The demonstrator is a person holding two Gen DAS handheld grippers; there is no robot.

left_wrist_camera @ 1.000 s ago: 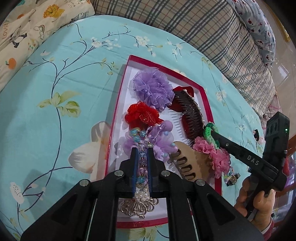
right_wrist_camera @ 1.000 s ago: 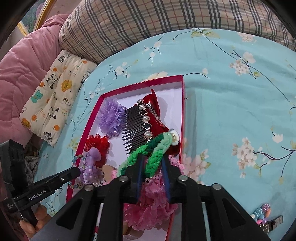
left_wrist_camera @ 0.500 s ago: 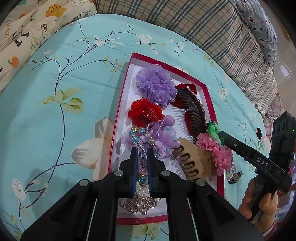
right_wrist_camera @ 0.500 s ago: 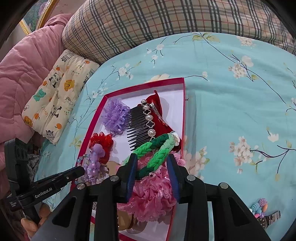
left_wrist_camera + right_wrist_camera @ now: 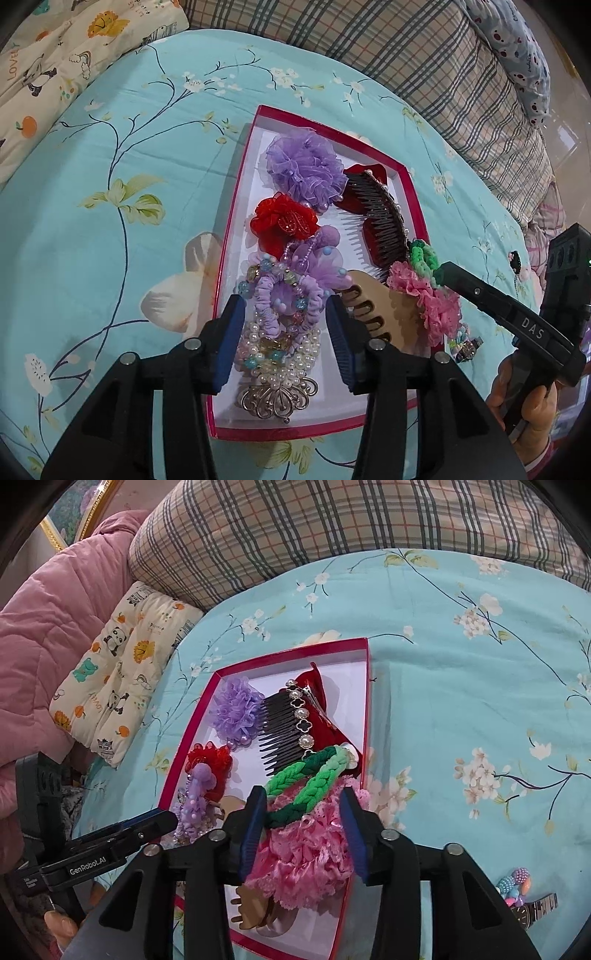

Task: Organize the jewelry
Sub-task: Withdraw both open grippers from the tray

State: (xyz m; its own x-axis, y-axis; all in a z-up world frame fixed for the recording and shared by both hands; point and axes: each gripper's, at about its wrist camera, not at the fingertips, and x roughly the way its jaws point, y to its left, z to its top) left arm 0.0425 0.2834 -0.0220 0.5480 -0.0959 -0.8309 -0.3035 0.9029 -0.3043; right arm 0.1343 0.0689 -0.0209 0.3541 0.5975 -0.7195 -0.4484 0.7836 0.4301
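Observation:
A red-rimmed white box (image 5: 295,431) lies on the turquoise bedspread, packed with hair ornaments. My left gripper (image 5: 284,308) hovers over its near end with the jaws opening. A pearl and bead ornament with a lilac scrunchie (image 5: 280,325) lies between the pads, and neither pad touches it. My right gripper (image 5: 303,797) is over the box's right side (image 5: 295,655), jaws opening too. A green braided hair tie (image 5: 314,775) rests loose between them on a pink frilly scrunchie (image 5: 306,856). A black pearl-topped comb (image 5: 284,731) lies beyond.
A purple pom (image 5: 303,166), a red flower (image 5: 282,221) and a tan claw clip (image 5: 373,306) also fill the box. A watch (image 5: 533,910) and a bead charm (image 5: 515,882) lie on the bedspread to the right. Plaid pillows (image 5: 295,531) and a panda cushion (image 5: 118,664) border the far side.
Both pairs of jaws have spread. The left let go of the bead ornament, which has settled into the box. The right let go of the green tie.

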